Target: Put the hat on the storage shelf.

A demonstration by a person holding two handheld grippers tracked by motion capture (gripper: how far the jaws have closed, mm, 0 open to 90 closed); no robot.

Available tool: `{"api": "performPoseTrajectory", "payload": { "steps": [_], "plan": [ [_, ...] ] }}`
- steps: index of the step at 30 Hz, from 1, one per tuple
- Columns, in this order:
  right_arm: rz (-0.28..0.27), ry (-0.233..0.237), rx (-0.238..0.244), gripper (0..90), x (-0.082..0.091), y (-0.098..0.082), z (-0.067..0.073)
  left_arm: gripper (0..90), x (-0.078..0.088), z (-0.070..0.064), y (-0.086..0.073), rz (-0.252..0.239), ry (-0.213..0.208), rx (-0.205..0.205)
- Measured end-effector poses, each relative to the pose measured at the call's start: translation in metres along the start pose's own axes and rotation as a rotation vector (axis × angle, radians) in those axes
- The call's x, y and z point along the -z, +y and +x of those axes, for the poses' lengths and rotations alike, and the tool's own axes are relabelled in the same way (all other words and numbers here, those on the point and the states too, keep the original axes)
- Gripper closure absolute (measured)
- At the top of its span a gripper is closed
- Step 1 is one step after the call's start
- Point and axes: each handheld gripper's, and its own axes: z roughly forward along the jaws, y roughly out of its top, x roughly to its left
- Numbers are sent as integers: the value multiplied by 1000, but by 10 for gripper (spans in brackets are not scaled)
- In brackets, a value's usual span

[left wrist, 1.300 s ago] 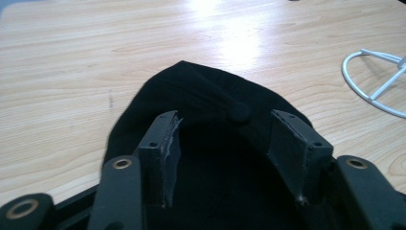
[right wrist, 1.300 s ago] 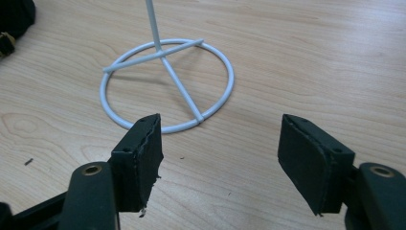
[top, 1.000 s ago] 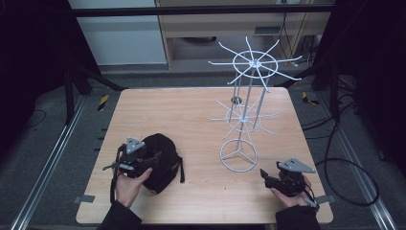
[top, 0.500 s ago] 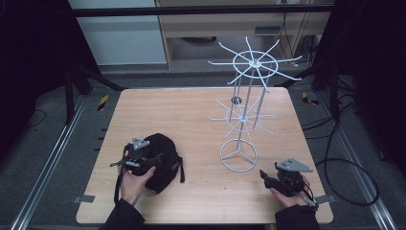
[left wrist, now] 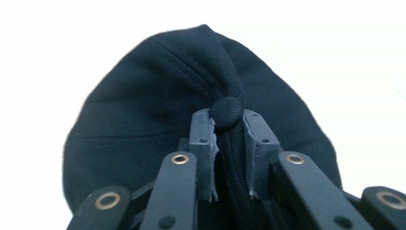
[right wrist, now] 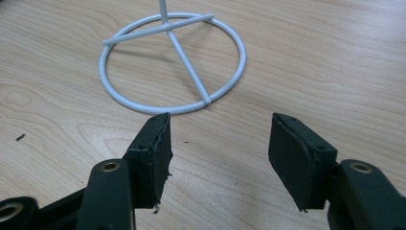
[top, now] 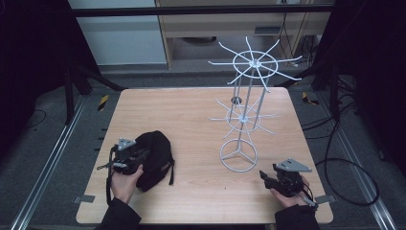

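Tongs on our left (left wrist: 229, 143) are pinching the crown of a black cap (left wrist: 158, 110), the two pads clenched on a fold of cloth just beneath the cap's top button (left wrist: 227, 113); these jaws have just been closing, with the fabric caught between them. From the high view, we are seeing the same cap (top: 155, 158) lying at the near left of the wooden desk (top: 191, 110), with our left hand (top: 125, 179) carrying the left tongs (top: 136, 155) against its left side.

We are holding the right tongs (right wrist: 218, 143) released, the jaws standing wide apart with bare desk (right wrist: 335, 72) between them; they have just been narrowing a little, with nothing caught in the gap. They are pointing at the round wire base (right wrist: 172, 62) of a white wire rack (top: 244, 115), which is sitting just beyond the jaw tips without touching them. In the high view the right tongs (top: 264, 176) are resting in our right hand (top: 287, 194) at the near right of the desk, close to the rack's ring foot, while the rack itself is standing upright right of centre, its spoked tiers spreading above.
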Motion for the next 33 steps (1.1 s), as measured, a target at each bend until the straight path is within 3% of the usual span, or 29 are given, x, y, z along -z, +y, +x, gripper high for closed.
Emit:
{"api": "performPoseTrajectory", "payload": {
  "steps": [12,23,29,33],
  "plan": [
    [-3,-4,-10,411,1,0,-1,768,50,3,13,-274,-178,-55],
    [-26,-17,6,411,2,0,-2,769,79,-9,24,-409,-263,-99],
    [-26,-18,10,413,2,0,-1,770,97,-16,32,-487,-318,-100],
    [-29,-24,16,413,2,0,-2,769,104,-22,41,-520,-327,-116]
  ]
}}
